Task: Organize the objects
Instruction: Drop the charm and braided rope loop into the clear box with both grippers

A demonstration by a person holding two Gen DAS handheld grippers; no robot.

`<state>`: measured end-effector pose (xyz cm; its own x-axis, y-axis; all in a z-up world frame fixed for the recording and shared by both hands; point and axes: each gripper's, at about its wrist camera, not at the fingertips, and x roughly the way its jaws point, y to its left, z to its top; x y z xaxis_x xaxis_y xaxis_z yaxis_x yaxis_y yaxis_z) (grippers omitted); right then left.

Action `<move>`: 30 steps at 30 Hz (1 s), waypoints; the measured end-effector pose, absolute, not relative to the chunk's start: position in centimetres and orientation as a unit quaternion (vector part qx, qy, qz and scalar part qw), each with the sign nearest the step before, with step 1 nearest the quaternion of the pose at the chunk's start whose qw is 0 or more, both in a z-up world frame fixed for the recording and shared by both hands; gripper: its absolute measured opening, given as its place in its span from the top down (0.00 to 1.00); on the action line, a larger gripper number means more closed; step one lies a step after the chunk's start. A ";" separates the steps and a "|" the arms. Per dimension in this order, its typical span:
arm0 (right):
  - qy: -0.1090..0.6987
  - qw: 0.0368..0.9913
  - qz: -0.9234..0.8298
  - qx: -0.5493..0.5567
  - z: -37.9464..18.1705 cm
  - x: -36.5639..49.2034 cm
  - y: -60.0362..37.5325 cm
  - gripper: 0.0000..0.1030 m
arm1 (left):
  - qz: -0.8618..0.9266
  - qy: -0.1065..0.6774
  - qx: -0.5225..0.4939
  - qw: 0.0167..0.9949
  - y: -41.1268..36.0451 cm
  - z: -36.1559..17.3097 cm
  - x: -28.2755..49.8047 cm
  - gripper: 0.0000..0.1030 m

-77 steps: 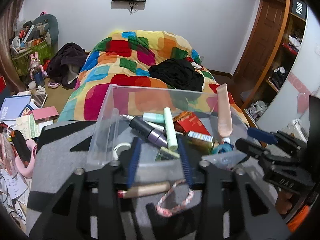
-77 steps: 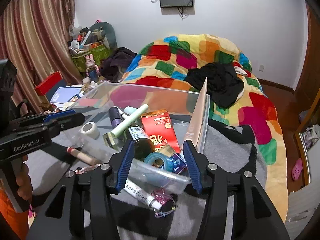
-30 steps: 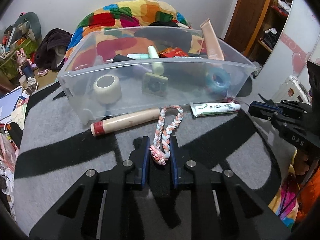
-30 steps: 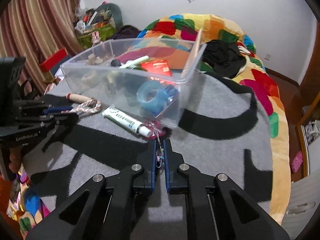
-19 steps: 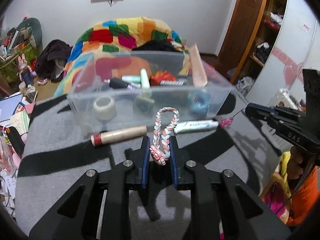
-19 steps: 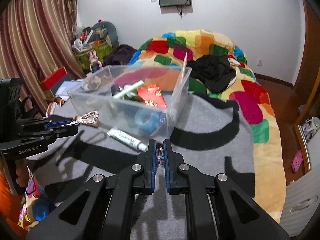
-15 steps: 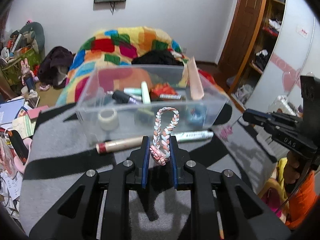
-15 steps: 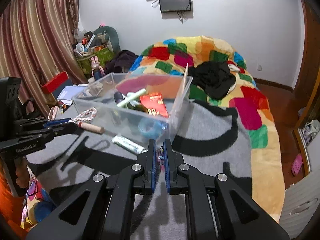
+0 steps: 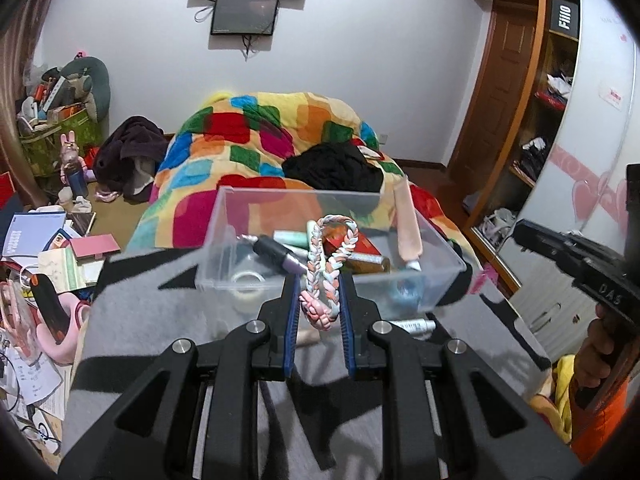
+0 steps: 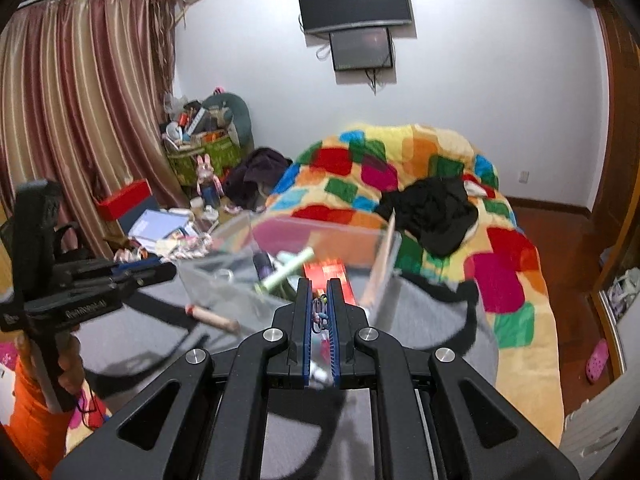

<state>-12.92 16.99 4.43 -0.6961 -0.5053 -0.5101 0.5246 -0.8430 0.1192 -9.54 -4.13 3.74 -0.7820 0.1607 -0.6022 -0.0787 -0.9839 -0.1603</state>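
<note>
Braided pastel cord [image 9: 325,270] loops stiffly above clear plastic bin [image 9: 440,276].

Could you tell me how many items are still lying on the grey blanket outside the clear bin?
2 that I can see: a tan cylindrical stick beside the bin's near wall, and a white tube next to it. Others may be hidden behind the left tool.

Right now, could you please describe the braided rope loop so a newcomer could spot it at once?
Find the clear plastic bin on the grey blanket before the patchwork quilt. Just in front of it, the left gripper pinches the braided rope loop upright. It alone is plaited, in pink, white and pale blue strands.
</note>
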 end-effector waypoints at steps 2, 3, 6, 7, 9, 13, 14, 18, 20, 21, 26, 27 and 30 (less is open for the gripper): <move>0.019 0.280 -0.924 0.261 5.1 -13.1 16.6 0.94 | 0.942 -0.064 -0.325 0.057 -4.5 3.8 -10.2 0.82; 0.020 0.278 -0.925 0.256 5.5 -13.3 16.3 0.94 | 0.941 -0.066 -0.327 0.055 -4.6 3.7 -10.6 0.82; 0.018 0.280 -0.927 0.248 6.1 -14.1 15.5 0.94 | 0.939 -0.070 -0.334 0.048 -5.1 3.4 -11.8 0.82; 0.019 0.279 -0.928 0.247 6.3 -14.5 15.1 0.94 | 0.938 -0.073 -0.337 0.046 -5.3 3.3 -12.2 0.82; 0.021 0.278 -0.928 0.249 6.1 -15.2 14.5 0.94 | 0.936 -0.077 -0.341 0.044 -5.6 3.1 -13.1 0.82; 0.028 0.275 -0.920 0.276 4.6 -17.2 13.3 0.94 | 0.930 -0.083 -0.355 0.035 -6.2 2.4 -15.0 0.82; 0.029 0.274 -0.918 0.283 4.1 -17.5 13.1 0.94 | 0.929 -0.083 -0.360 0.032 -6.2 2.2 -15.4 0.82; 0.026 0.274 -0.905 0.324 1.6 -19.4 12.4 0.94 | 0.921 -0.092 -0.378 0.030 -6.5 1.0 -16.9 0.82; 0.026 0.268 -0.901 0.339 0.5 -20.1 12.3 0.94 | 0.918 -0.095 -0.384 0.029 -6.4 0.5 -17.2 0.82; 0.026 0.267 -0.900 0.344 0.1 -20.3 12.3 0.94 | 0.917 -0.095 -0.386 0.030 -6.3 0.3 -17.3 0.82; 0.034 0.261 -0.895 0.360 -1.1 -20.7 12.3 0.93 | 0.916 -0.084 -0.391 0.029 -5.8 0.0 -17.4 0.82; 0.035 0.260 -0.894 0.362 -1.3 -20.7 12.4 0.93 | 0.917 -0.082 -0.390 0.030 -5.6 0.0 -17.3 0.82; 0.039 0.255 -0.892 0.370 -1.8 -21.0 12.6 0.93 | 0.917 -0.076 -0.390 0.034 -5.2 0.2 -17.1 0.80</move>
<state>-20.97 12.61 -1.77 -0.5956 -0.4264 -0.6808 0.4844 -0.8667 0.1191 -17.10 -5.19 0.18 -0.6938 0.1206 -0.7100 -0.0024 -0.9862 -0.1653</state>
